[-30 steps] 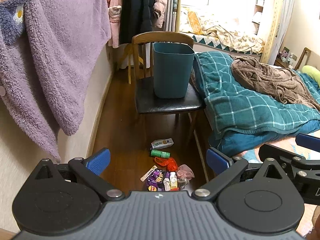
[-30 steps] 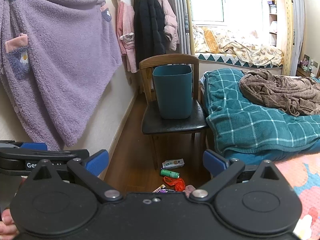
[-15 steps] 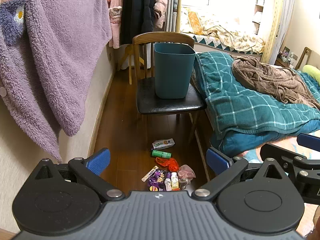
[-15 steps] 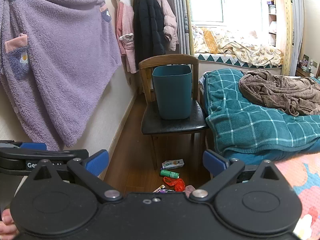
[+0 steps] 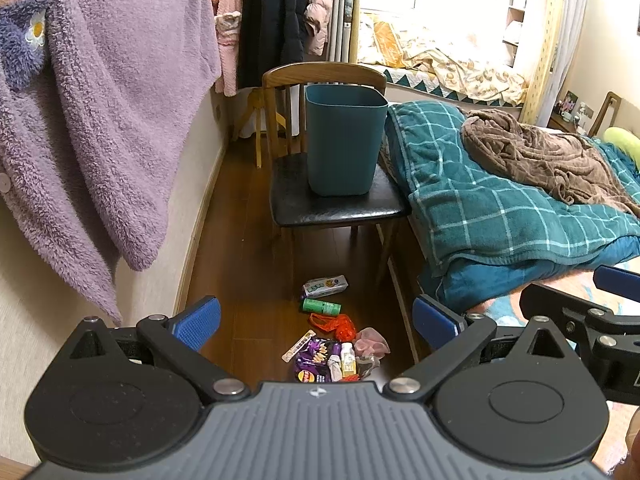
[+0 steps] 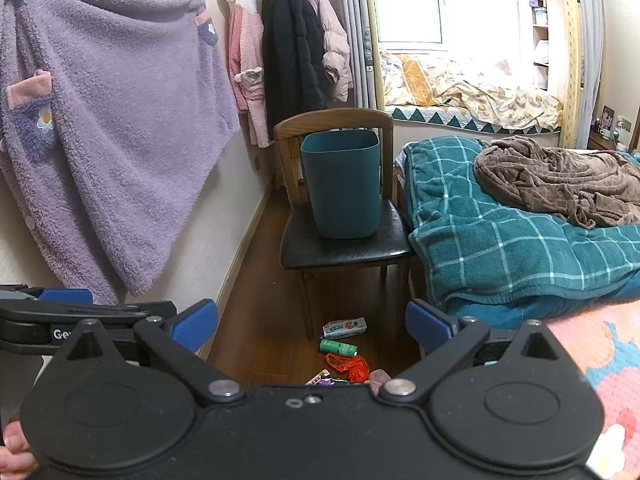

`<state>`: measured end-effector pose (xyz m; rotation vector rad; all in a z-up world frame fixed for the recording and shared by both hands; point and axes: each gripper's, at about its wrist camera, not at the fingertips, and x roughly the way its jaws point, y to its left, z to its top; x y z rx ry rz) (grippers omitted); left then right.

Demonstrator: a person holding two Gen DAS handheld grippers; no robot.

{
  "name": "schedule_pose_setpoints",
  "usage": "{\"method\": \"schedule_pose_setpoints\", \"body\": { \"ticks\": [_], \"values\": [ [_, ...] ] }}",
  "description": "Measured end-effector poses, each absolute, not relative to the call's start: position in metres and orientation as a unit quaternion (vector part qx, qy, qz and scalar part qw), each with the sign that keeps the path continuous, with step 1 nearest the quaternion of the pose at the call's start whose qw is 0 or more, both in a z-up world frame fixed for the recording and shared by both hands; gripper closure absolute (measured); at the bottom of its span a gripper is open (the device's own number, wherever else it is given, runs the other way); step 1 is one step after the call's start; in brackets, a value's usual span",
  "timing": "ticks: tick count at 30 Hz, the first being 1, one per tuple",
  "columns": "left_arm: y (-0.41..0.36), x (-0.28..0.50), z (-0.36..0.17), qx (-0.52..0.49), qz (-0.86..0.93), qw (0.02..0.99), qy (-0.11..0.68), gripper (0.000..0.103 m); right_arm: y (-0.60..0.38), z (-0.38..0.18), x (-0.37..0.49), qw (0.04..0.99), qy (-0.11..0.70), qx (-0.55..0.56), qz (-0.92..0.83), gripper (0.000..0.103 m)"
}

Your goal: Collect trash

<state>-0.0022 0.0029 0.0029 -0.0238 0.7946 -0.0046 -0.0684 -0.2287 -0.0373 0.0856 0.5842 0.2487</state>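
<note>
since the trash (image 5: 336, 336) lies scattered on the floor before the chair holding the teal bin (image 5: 344, 140), we hold our left gripper (image 5: 316, 318) and right gripper (image 6: 312, 322) spread wide and empty, ready to descend

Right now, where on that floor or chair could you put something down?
Bare floor runs between the wall's baseboard and the chair. The seat in front of the teal bin shows an open strip. It is crowded where the trash pile lies by the bed.
</note>
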Motion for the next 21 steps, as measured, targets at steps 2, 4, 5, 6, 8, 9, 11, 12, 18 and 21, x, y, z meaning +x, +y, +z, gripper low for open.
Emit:
{"method": "schedule_pose_setpoints", "body": {
  "ticks": [2, 4, 5, 6, 8, 9, 11, 12, 18, 21],
  "values": [
    [0.0019, -0.0027, 0.0025, -0.011, -0.003, 0.922, 0.387, 0.000, -0.2294, -0.0370, -0.0683, 0.949, 0.287, 0.042, 0.122, 0.002],
    [0.0018, -0.0021, 0.0024, -0.010, -0.003, 0.922, 0.387, 0.000, -0.2285, -0.0373, -0.0684, 0.949, 0.287, 0.042, 0.122, 0.002],
    [0.0018, -0.0022, 0.0025, -0.011, -0.003, 0.922, 0.387, 0.000, -0.2268, -0.0378, -0.0688, 0.949, 0.287, 0.042, 0.121, 0.002],
    [0.0016, -0.0022, 0.0023, -0.012, -0.003, 0.922, 0.387, 0.000, -0.2249, -0.0385, -0.0693, 0.949, 0.288, 0.042, 0.121, 0.002],
    [0.0015, -0.0024, 0.0020, -0.012, -0.003, 0.921, 0.388, 0.000, -0.2249, -0.0390, -0.0694, 0.949, 0.288, 0.042, 0.122, 0.002],
    [0.0013, -0.0025, 0.0019, -0.013, -0.003, 0.921, 0.389, 0.000, -0.2248, -0.0392, -0.0693, 0.949, 0.288, 0.042, 0.122, 0.002],
    [0.0014, -0.0026, 0.0016, -0.013, -0.003, 0.921, 0.388, 0.000, -0.2246, -0.0394, -0.0691, 0.949, 0.288, 0.042, 0.122, 0.002],
    [0.0017, -0.0025, 0.0016, -0.013, -0.003, 0.921, 0.388, 0.000, -0.2245, -0.0395, -0.0691, 0.949, 0.288, 0.042, 0.122, 0.002],
    [0.0024, -0.0012, 0.0002, -0.017, -0.001, 0.921, 0.390, 0.000, -0.2214, -0.0409, -0.0679, 0.948, 0.291, 0.042, 0.123, 0.002],
    [0.0025, 0.0018, -0.0012, -0.020, 0.000, 0.919, 0.393, 0.000, -0.2209, -0.0407, -0.0640, 0.947, 0.293, 0.042, 0.124, 0.002]
  ]
}}
